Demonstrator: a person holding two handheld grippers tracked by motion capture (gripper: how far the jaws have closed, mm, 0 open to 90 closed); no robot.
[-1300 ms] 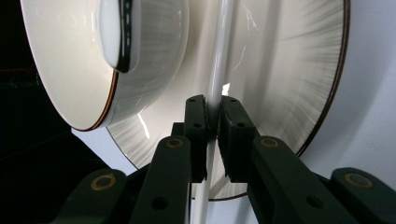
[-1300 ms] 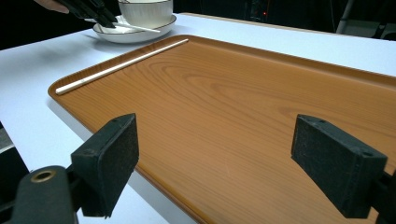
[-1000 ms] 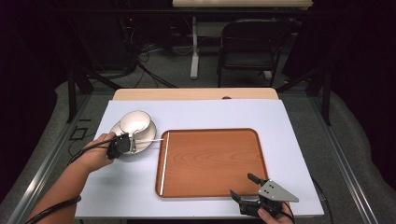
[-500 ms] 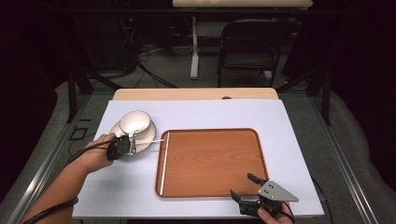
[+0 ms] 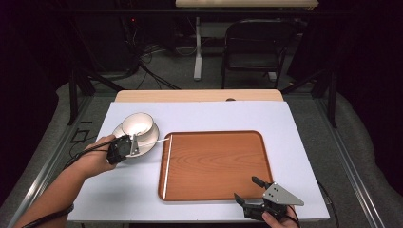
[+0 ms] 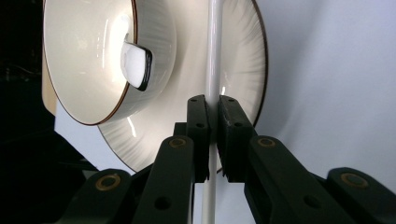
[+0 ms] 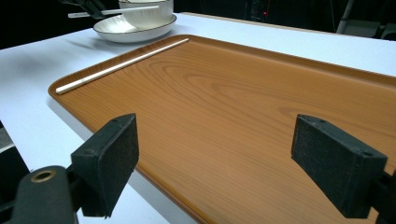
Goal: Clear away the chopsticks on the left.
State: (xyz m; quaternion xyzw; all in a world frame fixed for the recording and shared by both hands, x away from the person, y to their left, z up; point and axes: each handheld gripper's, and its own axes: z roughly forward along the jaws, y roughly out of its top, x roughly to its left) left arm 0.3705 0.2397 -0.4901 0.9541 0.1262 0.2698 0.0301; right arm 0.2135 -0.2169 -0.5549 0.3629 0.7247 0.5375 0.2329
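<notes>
Where the left gripper [image 6: 212,135] sits at centre bottom of the left gripper view, its fingers [image 6: 198,123] are clamped flat on a thin white chopstick [image 6: 214,56], which runs straight up the frame between them and passes over the saucer [image 6: 243,70]. In the high view this gripper [image 5: 124,147] lies at left of centre, with the held chopstick [image 5: 152,141] reaching toward the upper left corner of the wooden tray [image 5: 216,164]. A cup [image 6: 93,56] rests on the saucer at upper left, just beside the stick but apart from it. A second chopstick [image 5: 166,164] lies along the tray's left edge. At lower right of the high view, the right gripper [image 5: 252,190] hangs over the tray's near corner with fingers [image 7: 109,161] spread wide and nothing between them.

Judged risks from this position:
- The grip falls low on a long, smooth stick; the free length could pivot or slide between the pads if it is swung quickly.
- The stick's far end crosses the saucer close to the cup; a low or sideways sweep could knock the cup or shift the saucer on the counter [image 5: 214,114].
- Setting it down askew could roll it against its mate or off the tray rim.
</notes>
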